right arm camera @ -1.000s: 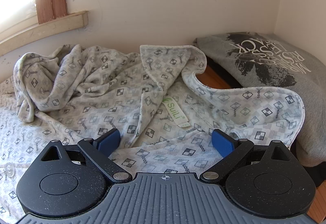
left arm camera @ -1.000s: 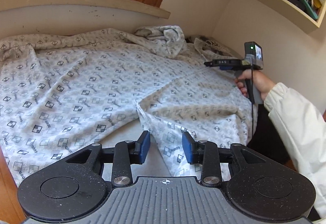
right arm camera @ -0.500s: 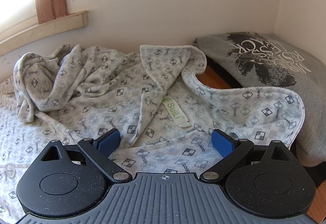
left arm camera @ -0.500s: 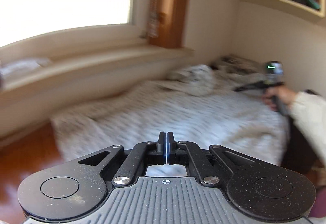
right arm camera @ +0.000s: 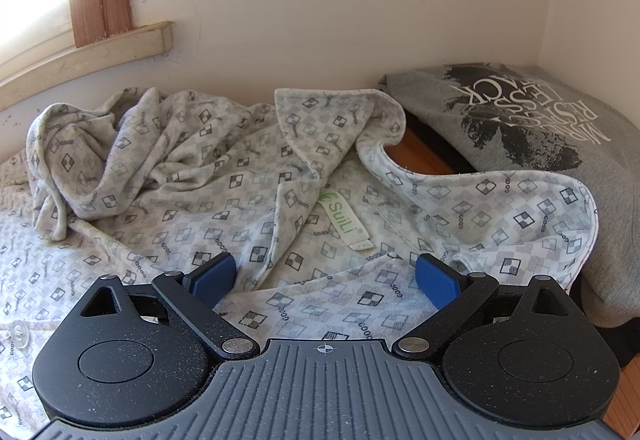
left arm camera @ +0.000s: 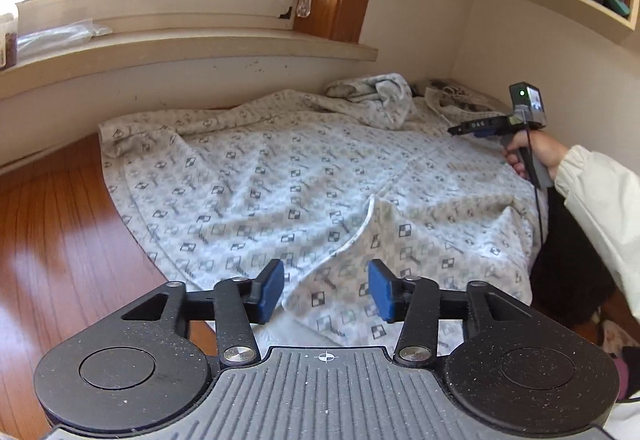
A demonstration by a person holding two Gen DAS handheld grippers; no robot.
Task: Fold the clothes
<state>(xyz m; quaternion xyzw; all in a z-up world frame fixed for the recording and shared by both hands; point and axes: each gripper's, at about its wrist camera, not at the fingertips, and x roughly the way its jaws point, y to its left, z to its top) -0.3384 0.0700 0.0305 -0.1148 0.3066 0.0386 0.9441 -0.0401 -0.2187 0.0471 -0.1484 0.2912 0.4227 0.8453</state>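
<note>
Two hand-held grippers, one patterned garment (left arm camera: 280, 176), one grey shirt (right arm camera: 560, 128).

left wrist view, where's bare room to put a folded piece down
Bare wooden floor lies left of the patterned garment, below the window sill. A narrow wood strip shows between its collar and the grey sweatshirt. The far corner is crowded with a bunched sleeve.
</note>
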